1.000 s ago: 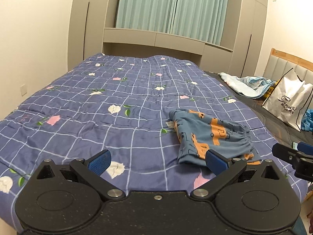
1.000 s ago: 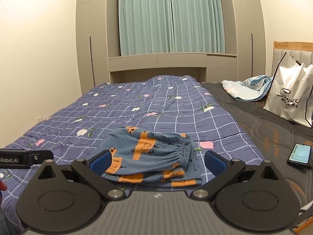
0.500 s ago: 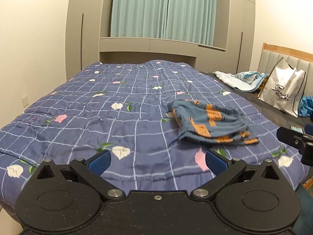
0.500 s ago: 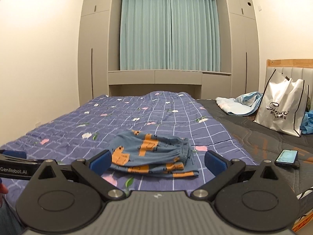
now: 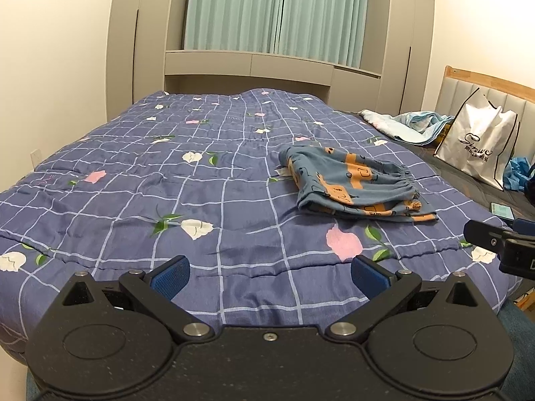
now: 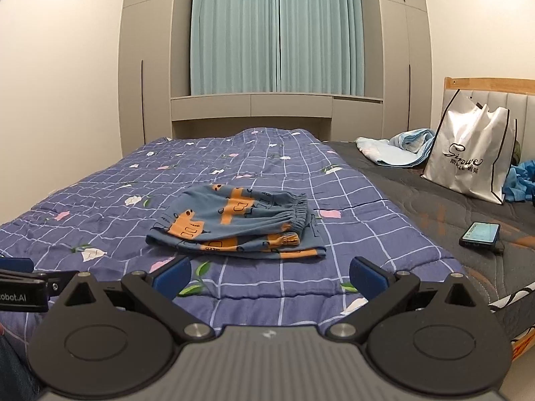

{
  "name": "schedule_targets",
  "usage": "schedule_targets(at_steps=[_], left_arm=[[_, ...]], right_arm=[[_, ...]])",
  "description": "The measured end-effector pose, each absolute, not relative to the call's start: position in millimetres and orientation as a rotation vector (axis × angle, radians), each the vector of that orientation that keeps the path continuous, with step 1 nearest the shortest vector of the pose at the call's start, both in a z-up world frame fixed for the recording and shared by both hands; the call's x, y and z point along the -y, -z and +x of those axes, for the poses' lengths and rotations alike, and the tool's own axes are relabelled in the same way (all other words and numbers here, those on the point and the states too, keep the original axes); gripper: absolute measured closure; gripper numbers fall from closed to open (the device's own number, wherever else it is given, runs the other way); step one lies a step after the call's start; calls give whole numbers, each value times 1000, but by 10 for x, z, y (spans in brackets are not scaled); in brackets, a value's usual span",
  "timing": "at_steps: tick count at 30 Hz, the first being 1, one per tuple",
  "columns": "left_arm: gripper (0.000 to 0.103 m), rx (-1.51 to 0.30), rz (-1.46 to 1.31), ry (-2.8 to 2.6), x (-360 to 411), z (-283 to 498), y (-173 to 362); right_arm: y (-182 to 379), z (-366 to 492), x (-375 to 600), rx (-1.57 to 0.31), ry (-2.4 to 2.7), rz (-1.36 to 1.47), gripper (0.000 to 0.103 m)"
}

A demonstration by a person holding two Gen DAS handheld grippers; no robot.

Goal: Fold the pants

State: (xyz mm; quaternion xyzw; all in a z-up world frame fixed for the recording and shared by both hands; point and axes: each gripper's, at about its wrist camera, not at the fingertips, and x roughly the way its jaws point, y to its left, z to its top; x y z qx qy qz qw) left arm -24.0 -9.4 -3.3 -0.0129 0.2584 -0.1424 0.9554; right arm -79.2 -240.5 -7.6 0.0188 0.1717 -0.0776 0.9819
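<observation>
- Left gripper (image 5: 269, 274), black with blue pads: jaws spread wide, nothing between them, held over the near edge of the bed and apart from the garment.
- Right gripper (image 6: 269, 272), black with a grey body and blue pads: jaws likewise spread wide and empty, held above the near edge of the quilt.
- Blue pants with orange cartoon print (image 6: 239, 222): folded into a compact stack, elastic waistband gathered on the right side, orange cuffs showing at the lower edge. They lie flat on the quilt beyond both grippers, touching neither.
- Navy checked quilt with flower pattern (image 5: 167, 180): covers the bed beneath the pants.
- Black smartphone (image 6: 480, 234): lit screen, on the dark grey mattress cover to the right of the quilt.
- White shopping bag with black lettering (image 6: 468, 157): upright near the padded headboard.
- Light blue crumpled cloth (image 6: 398, 148): lies behind the bag.
</observation>
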Motion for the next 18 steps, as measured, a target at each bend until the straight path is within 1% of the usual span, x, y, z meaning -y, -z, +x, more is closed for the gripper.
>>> schedule_targets(at_steps=[18], left_arm=[[1, -525, -35, 278, 82, -230, 33]], right_arm=[[58, -801, 2379, -331, 140, 21, 0]])
